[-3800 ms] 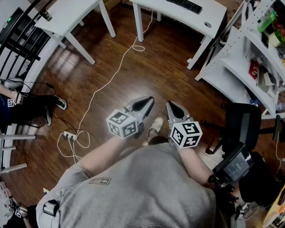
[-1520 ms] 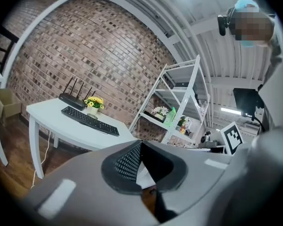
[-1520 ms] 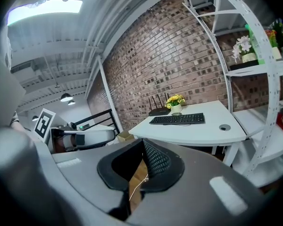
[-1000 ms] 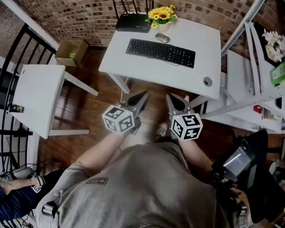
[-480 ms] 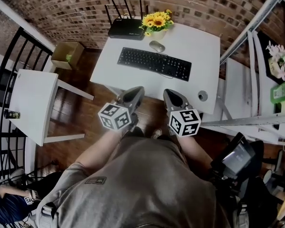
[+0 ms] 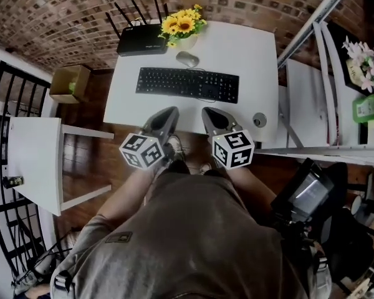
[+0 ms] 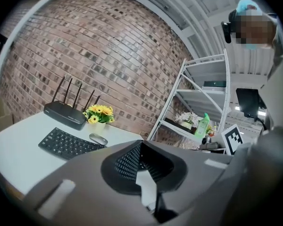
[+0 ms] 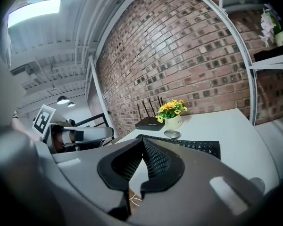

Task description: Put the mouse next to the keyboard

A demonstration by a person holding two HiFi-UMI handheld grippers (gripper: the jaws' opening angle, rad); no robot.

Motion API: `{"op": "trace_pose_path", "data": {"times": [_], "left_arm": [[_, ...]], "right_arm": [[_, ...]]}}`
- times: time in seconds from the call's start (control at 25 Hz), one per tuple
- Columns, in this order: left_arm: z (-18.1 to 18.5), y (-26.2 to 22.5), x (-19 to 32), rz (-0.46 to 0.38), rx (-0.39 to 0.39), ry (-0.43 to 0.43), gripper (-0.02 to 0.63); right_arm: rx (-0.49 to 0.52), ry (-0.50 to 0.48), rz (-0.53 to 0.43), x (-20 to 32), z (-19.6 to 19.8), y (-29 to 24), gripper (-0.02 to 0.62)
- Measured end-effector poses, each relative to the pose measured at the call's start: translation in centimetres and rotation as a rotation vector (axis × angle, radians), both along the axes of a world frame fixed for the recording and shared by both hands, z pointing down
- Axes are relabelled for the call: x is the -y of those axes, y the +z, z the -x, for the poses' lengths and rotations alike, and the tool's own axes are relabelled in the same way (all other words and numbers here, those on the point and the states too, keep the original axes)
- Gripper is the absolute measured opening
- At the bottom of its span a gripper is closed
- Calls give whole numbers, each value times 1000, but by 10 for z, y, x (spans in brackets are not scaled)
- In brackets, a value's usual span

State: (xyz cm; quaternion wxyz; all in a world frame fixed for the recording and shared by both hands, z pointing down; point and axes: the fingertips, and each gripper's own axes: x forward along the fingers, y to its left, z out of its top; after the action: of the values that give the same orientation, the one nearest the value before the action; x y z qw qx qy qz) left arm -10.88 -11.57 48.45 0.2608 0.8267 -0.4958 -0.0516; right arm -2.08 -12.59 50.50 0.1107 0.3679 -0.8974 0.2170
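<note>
A grey mouse [image 6: 187, 59] lies on the white desk [image 6: 252, 48], behind the black keyboard [image 6: 187, 84] and just in front of a pot of yellow flowers [image 6: 182, 26]. My left gripper [image 6: 166, 116] and right gripper [image 6: 212, 116] hover side by side over the desk's front edge, both shut and empty, short of the keyboard. The left gripper view has its gripper [image 7: 141, 142] shut, with the keyboard [image 7: 66, 144] and mouse [image 7: 98, 139] ahead to the left. From the right gripper [image 8: 143, 140], also shut, the mouse [image 8: 171, 134] shows beyond the keyboard [image 8: 191, 145].
A black router [image 6: 140, 40] stands at the desk's back left. A round cable hole [image 6: 258, 119] sits at the front right corner. White shelving [image 6: 336, 80] flanks the desk on the right. A small white table [image 6: 31, 161] and a cardboard box [image 6: 68, 83] are on the left.
The person has walked up to the desk. Both shut grippers have come forward together from over the floor to above the desk's front edge, and the keyboard and mouse lie nearer.
</note>
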Motion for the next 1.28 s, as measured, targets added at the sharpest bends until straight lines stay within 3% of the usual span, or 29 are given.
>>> {"op": "trace_pose_path", "data": {"times": [0.4, 0.68, 1.12, 1.28], "left_arm": [[40, 13, 75, 35, -25, 85, -8], [72, 27, 110, 75, -31, 144, -8], [88, 48, 145, 128, -29, 95, -8], [92, 57, 153, 147, -23, 72, -7]], "right_arm": [[-82, 75, 23, 78, 30, 10, 11], [-197, 68, 15, 122, 62, 26, 12], [-364, -130, 6, 190, 94, 60, 14], [-415, -218, 20, 211, 103, 81, 88]]}}
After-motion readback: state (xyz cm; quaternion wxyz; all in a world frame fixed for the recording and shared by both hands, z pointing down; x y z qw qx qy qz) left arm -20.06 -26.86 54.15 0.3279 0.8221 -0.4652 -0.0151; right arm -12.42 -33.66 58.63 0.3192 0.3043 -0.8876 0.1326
